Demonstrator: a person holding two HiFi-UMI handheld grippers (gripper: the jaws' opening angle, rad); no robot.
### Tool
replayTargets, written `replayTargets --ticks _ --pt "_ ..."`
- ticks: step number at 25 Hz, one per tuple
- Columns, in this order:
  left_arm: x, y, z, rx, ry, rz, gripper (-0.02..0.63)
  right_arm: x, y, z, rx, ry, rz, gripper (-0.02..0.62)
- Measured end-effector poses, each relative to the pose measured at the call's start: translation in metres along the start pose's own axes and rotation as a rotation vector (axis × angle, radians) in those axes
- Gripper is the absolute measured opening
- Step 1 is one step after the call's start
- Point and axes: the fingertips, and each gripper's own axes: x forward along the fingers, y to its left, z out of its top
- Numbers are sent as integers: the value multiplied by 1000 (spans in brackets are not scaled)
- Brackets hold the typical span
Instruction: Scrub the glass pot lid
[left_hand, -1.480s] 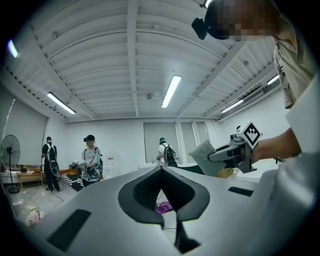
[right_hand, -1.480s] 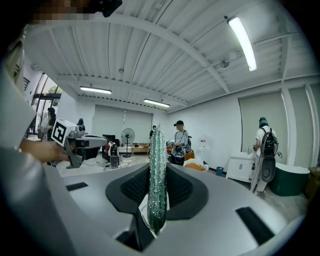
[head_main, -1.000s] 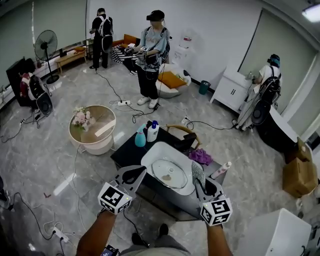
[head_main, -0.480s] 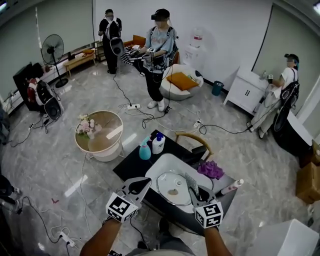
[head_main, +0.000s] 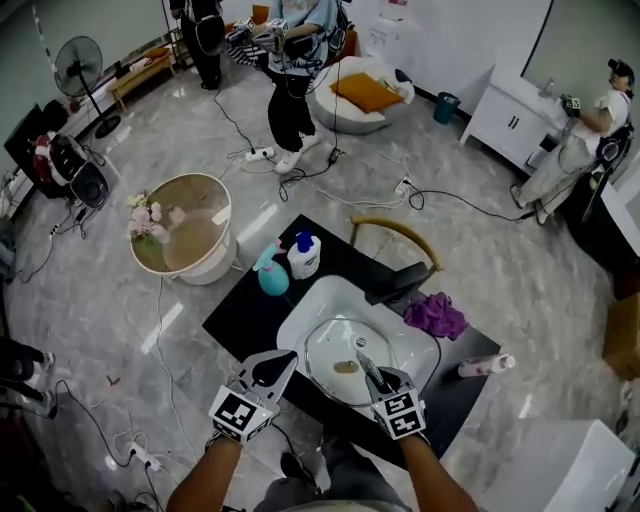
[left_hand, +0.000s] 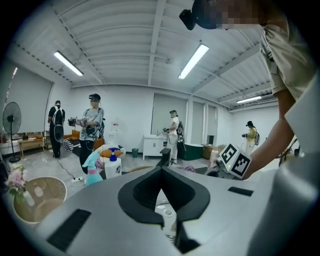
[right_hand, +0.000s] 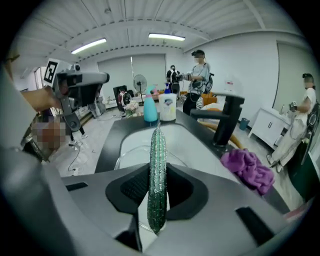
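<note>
The glass pot lid (head_main: 330, 345) lies flat in the white sink (head_main: 325, 298), its knob (head_main: 346, 367) facing up. My right gripper (head_main: 368, 373) hovers over the lid's near right part, shut on a green glittery scrub pad (right_hand: 157, 165) that stands edge-on between the jaws and points at the lid (right_hand: 129, 156). My left gripper (head_main: 277, 362) sits at the sink's near left rim, jaws shut with nothing between them. In the left gripper view the lid's knob (left_hand: 167, 215) shows just below the left gripper (left_hand: 160, 186).
On the black counter (head_main: 245, 310) stand a teal spray bottle (head_main: 270, 273) and a white pump bottle (head_main: 304, 256) behind the sink. A black faucet (head_main: 400, 283), a purple cloth (head_main: 435, 316) and a lying tube (head_main: 485, 366) are at right. A chair (head_main: 395, 233) stands behind.
The head view has dipped down and closer to the sink. My right gripper with the pad has moved left and inward over the lid; the left gripper stays at the near left rim.
</note>
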Motion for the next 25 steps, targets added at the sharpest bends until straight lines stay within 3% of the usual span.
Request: replayTargets --ticks 8,12,15,21,25 --pt "35 26 -75 -107 67 25 12 67 15 -65 -156 240 91 81" --pt "46 37 -104 -126 102 46 12 83 40 -62 -325 266 139 81" --pt "52 44 -116 -130 123 60 12 99 64 -47 -408 232 171 83" --pt "61 47 -122 -158 127 65 12 145 58 -17 -373 189 168 83" --pt "63 46 -124 -154 124 53 12 155 35 -18 -347 213 155 83"
